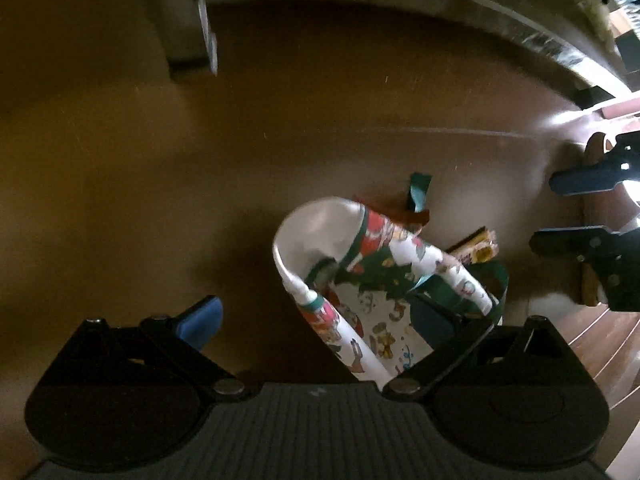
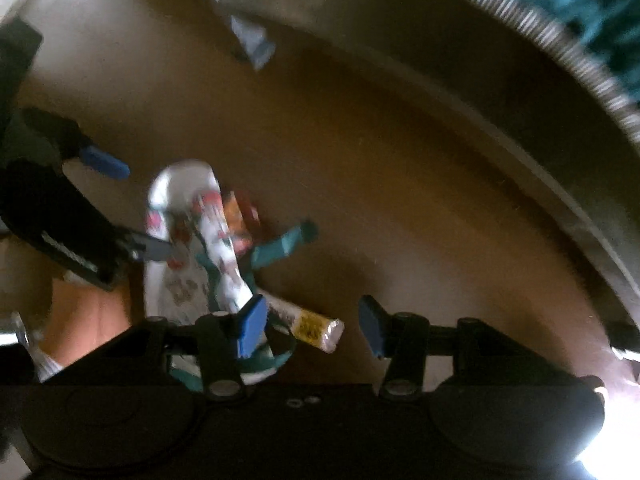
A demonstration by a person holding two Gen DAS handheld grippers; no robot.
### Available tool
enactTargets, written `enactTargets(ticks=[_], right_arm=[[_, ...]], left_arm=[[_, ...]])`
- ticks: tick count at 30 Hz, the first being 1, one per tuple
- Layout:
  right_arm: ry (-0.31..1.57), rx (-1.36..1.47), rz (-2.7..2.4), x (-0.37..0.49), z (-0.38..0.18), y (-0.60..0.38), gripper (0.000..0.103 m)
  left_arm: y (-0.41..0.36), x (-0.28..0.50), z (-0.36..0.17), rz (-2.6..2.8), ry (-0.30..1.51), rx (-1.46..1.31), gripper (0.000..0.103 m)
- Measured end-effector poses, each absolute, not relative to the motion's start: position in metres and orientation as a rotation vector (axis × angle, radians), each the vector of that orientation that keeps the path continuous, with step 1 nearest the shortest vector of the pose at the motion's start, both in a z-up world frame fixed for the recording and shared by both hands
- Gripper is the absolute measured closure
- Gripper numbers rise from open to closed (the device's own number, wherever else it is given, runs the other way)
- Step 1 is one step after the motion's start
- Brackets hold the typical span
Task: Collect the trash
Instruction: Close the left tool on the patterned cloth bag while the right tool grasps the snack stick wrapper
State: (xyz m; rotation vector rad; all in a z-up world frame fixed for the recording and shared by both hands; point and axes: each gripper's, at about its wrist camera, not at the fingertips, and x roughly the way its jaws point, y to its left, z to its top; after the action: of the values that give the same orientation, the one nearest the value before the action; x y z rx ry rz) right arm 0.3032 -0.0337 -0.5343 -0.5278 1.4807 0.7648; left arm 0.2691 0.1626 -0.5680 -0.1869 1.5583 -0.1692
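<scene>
The left gripper (image 1: 316, 320), jaws spread wide, props open a printed gift bag (image 1: 372, 280) on the brown table (image 1: 160, 160) so the open right gripper (image 2: 312, 326) can reach a yellow wrapper (image 2: 316, 330).

Both tools are matte black plastic. The left black two-finger gripper (image 1: 316, 320) has rounded housings, a ribbed grey centre panel, silver pivot screws (image 1: 229, 387) and blue rectangular finger pads (image 1: 200, 322). The right black two-finger gripper (image 2: 314, 326) matches it, with flat black linkage bars (image 2: 402, 354), silver screws and blue pads (image 2: 252, 326).
</scene>
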Motion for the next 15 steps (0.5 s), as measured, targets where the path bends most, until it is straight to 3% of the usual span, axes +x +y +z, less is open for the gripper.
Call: enactTargets(ticks=[9,15], right_arm=[[1.414,-0.805,0.968,0.286,-0.571,-0.027,0.055],[1.280,-0.965,1.160,0.270,-0.577,-0.022,0.056]], left_arm=[[0.143,0.255,-0.598,-0.251,1.628,-0.220,0.003],[0.140,0.245,-0.610,-0.252,1.660,-0.222,0.024]])
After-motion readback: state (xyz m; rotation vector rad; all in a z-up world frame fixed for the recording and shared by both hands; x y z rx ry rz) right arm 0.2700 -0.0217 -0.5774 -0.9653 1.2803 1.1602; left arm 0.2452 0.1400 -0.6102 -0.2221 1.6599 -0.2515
